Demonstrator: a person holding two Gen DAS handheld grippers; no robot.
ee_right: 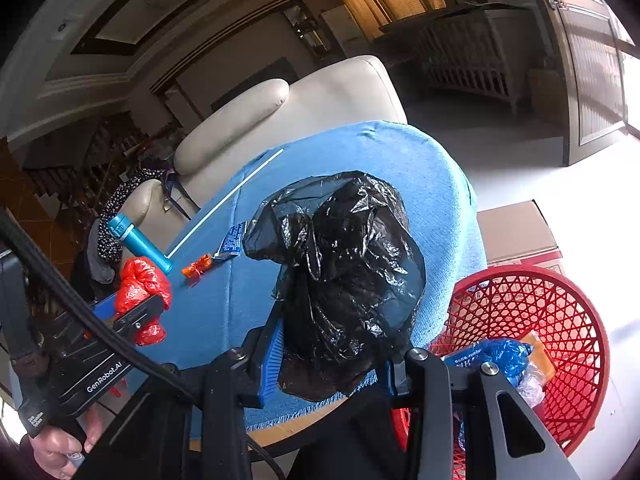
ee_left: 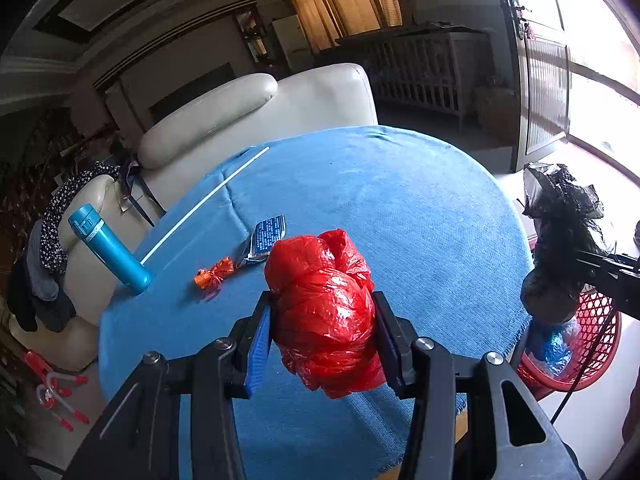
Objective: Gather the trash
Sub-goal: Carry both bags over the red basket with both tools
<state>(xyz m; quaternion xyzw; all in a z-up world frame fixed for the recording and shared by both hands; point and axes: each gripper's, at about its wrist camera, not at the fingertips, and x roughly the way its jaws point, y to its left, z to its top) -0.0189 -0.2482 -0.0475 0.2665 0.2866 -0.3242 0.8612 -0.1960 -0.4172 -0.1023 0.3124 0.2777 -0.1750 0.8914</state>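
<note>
My left gripper (ee_left: pixel 322 322) is shut on a crumpled red plastic bag (ee_left: pixel 326 312), held above the round table's blue cloth (ee_left: pixel 400 208). In the right wrist view that red plastic bag (ee_right: pixel 140 284) sits in the left gripper (ee_right: pixel 138 310) at the left. My right gripper (ee_right: pixel 330 356) is shut on a crumpled black plastic bag (ee_right: pixel 344 272), at the table's right edge beside the red mesh basket (ee_right: pixel 552 320). In the left wrist view the black plastic bag (ee_left: pixel 560 240) hangs above the red mesh basket (ee_left: pixel 596 340). An orange wrapper (ee_left: pixel 214 274) and a blue printed wrapper (ee_left: pixel 266 240) lie on the cloth.
A teal bottle (ee_left: pixel 108 248) lies on its side at the table's left edge beside a white stick (ee_left: pixel 208 202). A cream sofa (ee_left: pixel 256 120) stands behind the table. The basket holds blue plastic (ee_right: pixel 500 360). A cardboard box (ee_right: pixel 516 232) sits on the floor past it.
</note>
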